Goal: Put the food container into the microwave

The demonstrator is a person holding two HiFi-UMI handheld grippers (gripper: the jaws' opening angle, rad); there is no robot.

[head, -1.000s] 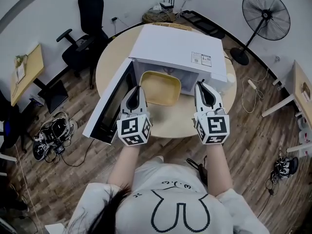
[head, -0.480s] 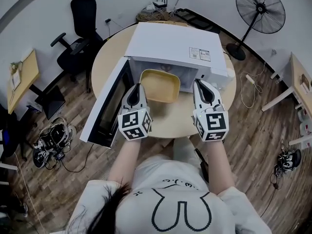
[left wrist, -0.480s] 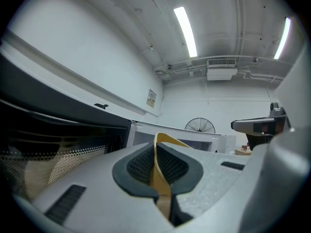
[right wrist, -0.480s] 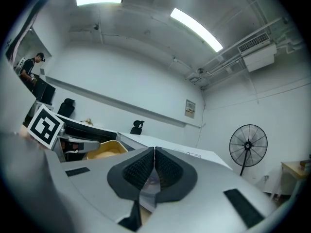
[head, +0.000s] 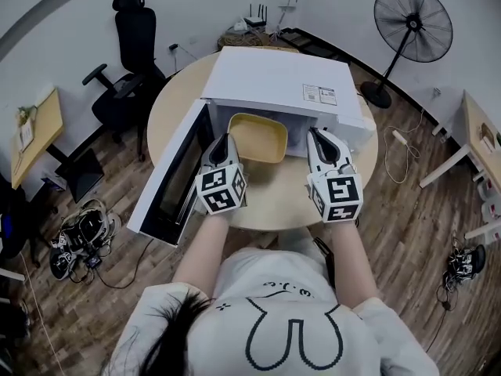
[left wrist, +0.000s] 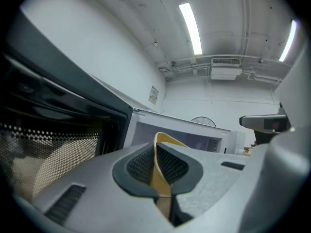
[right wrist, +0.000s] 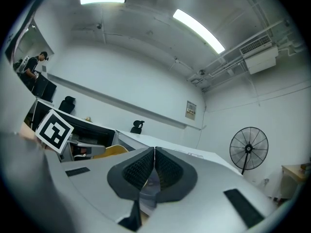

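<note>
Microwave (head: 274, 77), white, centre of frame on round table (head: 168, 104); door (head: 174, 177) swung wide toward lower left; cavity open. Food container (head: 257, 139), shallow, yellow, at the mouth of the cavity; far edge under the roof, near part projecting over the table. Left gripper (head: 227, 139) clenched on the container's left rim, the yellow wall pinched between its pads; right gripper (head: 316, 135), centre right, jaws pressed together on nothing, just beside the microwave's front and apart from the container. Change over the last second: both grippers advanced up the frame; container carried slightly deeper into the opening. Insertion judged under way, not finished; release and door closing outstanding.
</note>
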